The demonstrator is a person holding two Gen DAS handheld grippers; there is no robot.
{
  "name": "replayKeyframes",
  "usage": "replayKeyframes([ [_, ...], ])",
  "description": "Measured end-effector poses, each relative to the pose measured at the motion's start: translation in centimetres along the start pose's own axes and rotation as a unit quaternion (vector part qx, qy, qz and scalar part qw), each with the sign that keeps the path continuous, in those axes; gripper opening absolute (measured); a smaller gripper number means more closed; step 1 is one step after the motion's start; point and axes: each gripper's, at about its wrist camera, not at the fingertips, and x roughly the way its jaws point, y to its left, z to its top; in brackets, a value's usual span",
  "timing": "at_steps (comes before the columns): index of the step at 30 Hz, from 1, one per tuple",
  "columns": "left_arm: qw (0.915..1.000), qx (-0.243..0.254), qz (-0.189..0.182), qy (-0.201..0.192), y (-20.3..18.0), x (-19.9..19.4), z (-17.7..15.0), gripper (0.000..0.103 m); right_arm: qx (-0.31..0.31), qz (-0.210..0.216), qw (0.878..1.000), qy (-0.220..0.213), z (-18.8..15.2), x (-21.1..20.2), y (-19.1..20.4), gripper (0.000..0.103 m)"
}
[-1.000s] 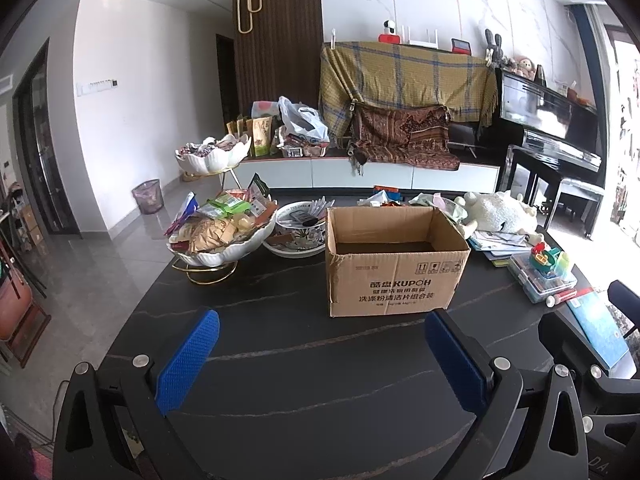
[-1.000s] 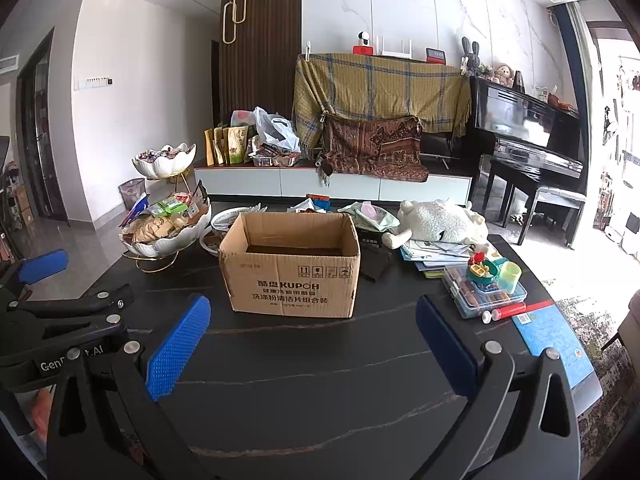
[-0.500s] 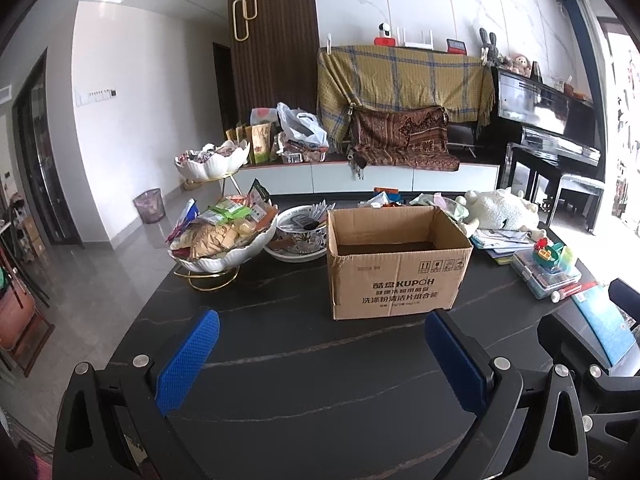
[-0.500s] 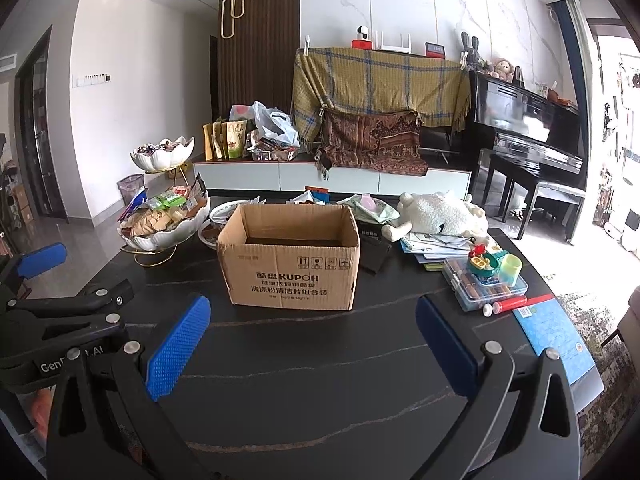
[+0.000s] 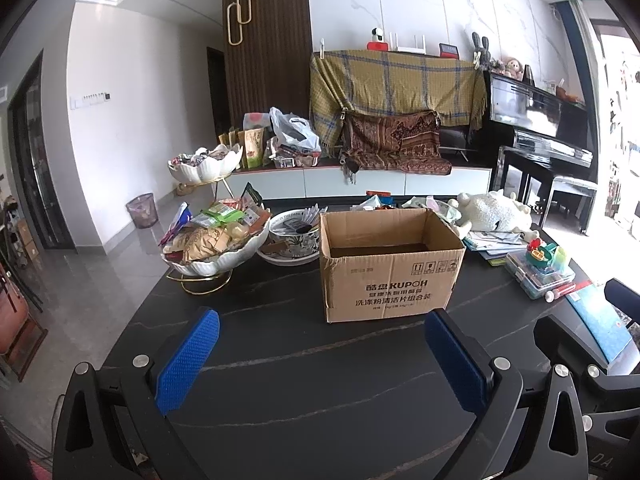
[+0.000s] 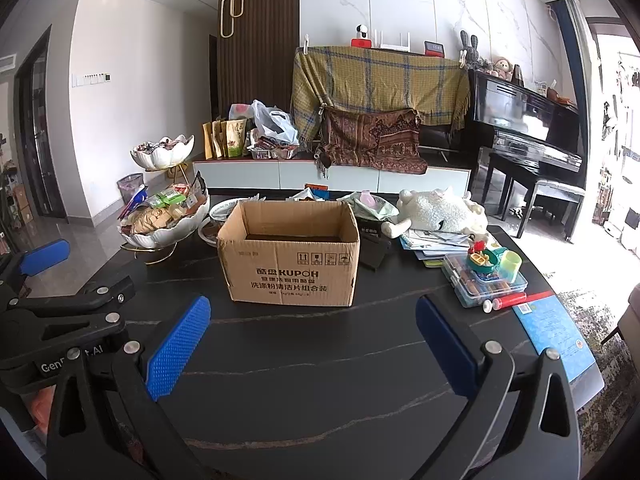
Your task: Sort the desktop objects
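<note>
I am holding the left hand-held gripper point(image 5: 320, 356) spread apart and empty, short of the cardboard box point(image 6: 289, 254); the right hand-held gripper point(image 6: 312, 344) likewise. Right of the box, the red marker point(image 6: 505, 302) is lying with its long axis across the counter point(image 6: 320, 392), cap pointing boxward. It is probably going to roll from a clumsy pinch.

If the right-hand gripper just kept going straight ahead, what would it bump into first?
Probably the open brown cardboard box: it stands centred ahead of the open right gripper, with only bare black marble-veined table between. Depth is uncertain.
</note>
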Motion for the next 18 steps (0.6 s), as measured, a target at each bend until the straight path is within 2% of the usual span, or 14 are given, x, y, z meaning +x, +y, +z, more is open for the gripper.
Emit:
replayKeyframes([
  [18,0.9998,0.003,0.014,-0.011,0.02,-0.31,-0.37,0.101,-0.006,0.000,1.000,0.006,-0.22,0.10,0.15,0.102],
])
